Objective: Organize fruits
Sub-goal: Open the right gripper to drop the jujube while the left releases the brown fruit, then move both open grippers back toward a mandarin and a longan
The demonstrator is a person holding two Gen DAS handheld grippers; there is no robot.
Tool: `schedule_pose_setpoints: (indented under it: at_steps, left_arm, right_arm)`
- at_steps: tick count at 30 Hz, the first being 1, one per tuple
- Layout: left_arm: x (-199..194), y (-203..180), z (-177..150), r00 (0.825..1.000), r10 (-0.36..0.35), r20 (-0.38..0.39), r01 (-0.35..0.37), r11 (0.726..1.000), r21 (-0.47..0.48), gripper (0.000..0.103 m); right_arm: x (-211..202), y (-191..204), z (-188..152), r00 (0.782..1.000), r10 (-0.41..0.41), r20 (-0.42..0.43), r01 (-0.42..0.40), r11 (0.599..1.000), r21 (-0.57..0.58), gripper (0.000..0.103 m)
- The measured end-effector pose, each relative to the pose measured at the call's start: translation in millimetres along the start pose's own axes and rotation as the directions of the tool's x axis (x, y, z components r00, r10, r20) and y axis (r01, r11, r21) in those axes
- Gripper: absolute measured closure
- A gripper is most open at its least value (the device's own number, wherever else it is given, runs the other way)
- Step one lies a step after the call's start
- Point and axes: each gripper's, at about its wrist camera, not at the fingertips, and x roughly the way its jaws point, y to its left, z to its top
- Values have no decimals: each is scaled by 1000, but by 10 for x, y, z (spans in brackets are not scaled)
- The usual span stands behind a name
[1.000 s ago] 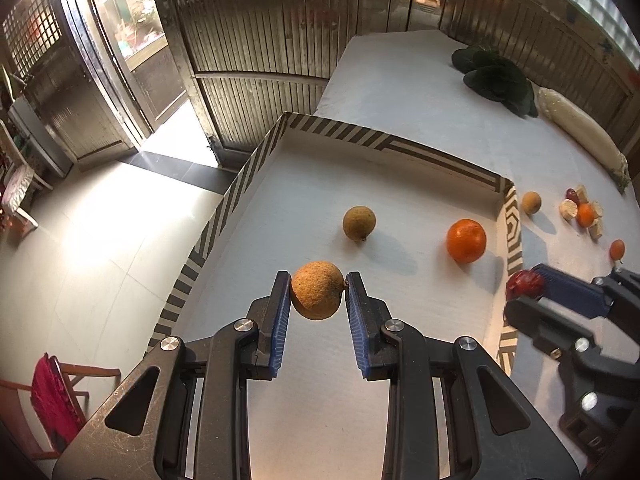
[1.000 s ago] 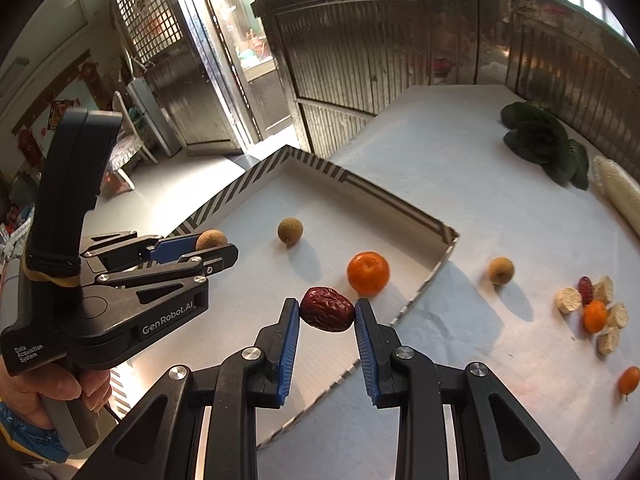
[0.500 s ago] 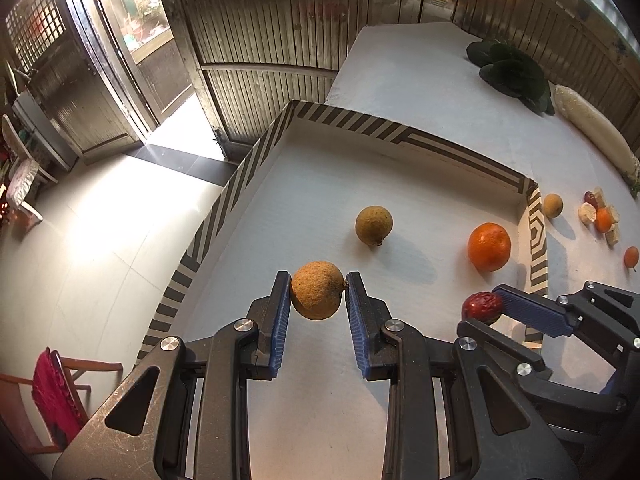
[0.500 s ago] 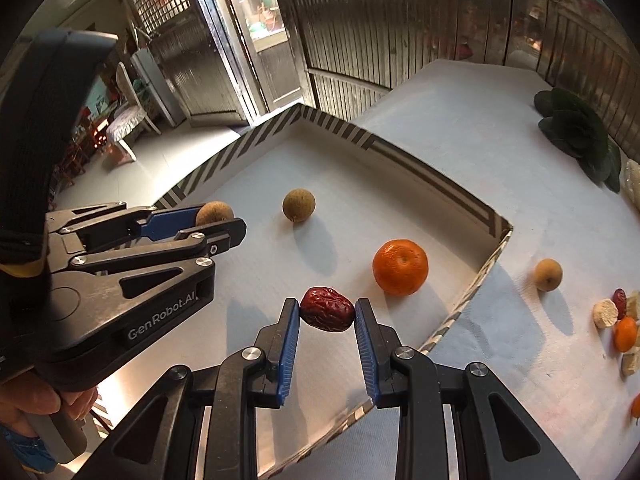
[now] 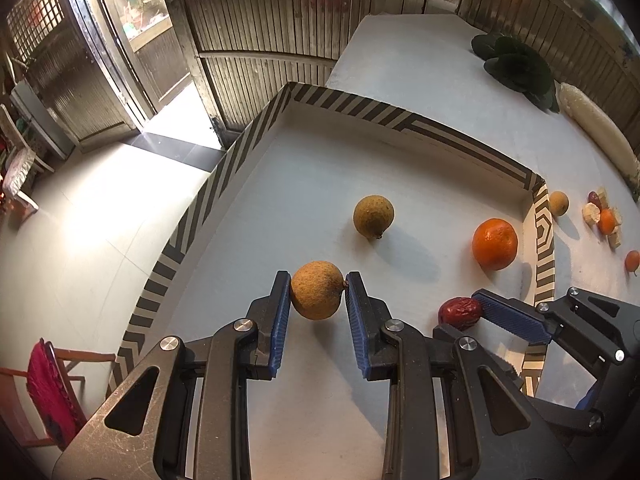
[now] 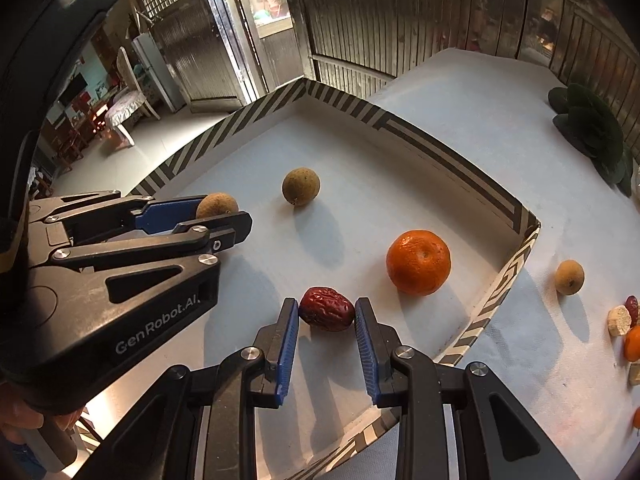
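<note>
1. Your left claw point(image 5: 317, 293) is clamped on a round, rough tan-brown longan point(image 5: 316, 289), pinched between the blue pads and held above the white floor of the striped box point(image 5: 224, 168).
2. Your right claw point(image 6: 326, 317) grips a wrinkled dark-red jujube point(image 6: 327, 309), glossy and oval, over the box floor near its right wall. In the left wrist view the same jujube point(image 5: 460, 312) sits at 3 o'clock from the held longan.
3. Loose in the box: a second longan point(image 5: 373, 216), olive-brown with a small stem nub, at 1 o'clock from your left claw; an orange mandarin point(image 5: 494, 243) at 2 o'clock, close to the right wall.
4. On the table point(image 5: 420, 60) outside the box: a third longan point(image 5: 558, 202) just beyond the right wall, then a cluster of small orange, red and pale pieces point(image 5: 604, 220) farther right.
5. Far end of the table: dark leafy greens point(image 5: 516, 66) and a long white vegetable point(image 5: 596, 128), well apart from the box.
6. The two claws sit side by side over the box, near each other.
</note>
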Motion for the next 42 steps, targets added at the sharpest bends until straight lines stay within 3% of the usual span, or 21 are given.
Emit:
schedule_pose_setpoints:
  at_steps: [8, 9, 11, 13, 22, 30, 42]
  left_arm:
    - [22, 65, -13, 1000, -4, -22, 4, 1000, -30, 75]
    - [13, 61, -15, 1000, -4, -22, 4, 1000, -29, 72]
    - [-22, 62, -22, 1000, -14, -11, 14, 999, -32, 50]
    - [-75, 50, -30, 1000, -18, 8, 18, 999, -36, 45]
    - [-330, -138, -29, 998, -36, 58, 36, 999, 5, 45]
    - [-517, -551, -13, 992, -87, 90, 80, 994, 81, 45]
    - [-638, -1339, -46, 980, -180, 81, 158, 962, 223, 45]
  right_arm:
    - [-109, -54, -50, 1000, 19, 23, -20, 999, 33, 71]
    - [-127, -47, -66, 999, 18, 27, -19, 999, 35, 71]
    - [-190, -58, -77, 999, 17, 42, -19, 999, 45, 71]
    - [-258, -67, -95, 998, 14, 59, -17, 998, 57, 71]
    - [-648, -172, -180, 989, -21, 146, 5, 994, 108, 69]
    - [-930, -468, -396, 979, -96, 181, 60, 979, 194, 64]
    - [-1351, -1179, -1051, 959, -227, 167, 148, 911, 386, 63]
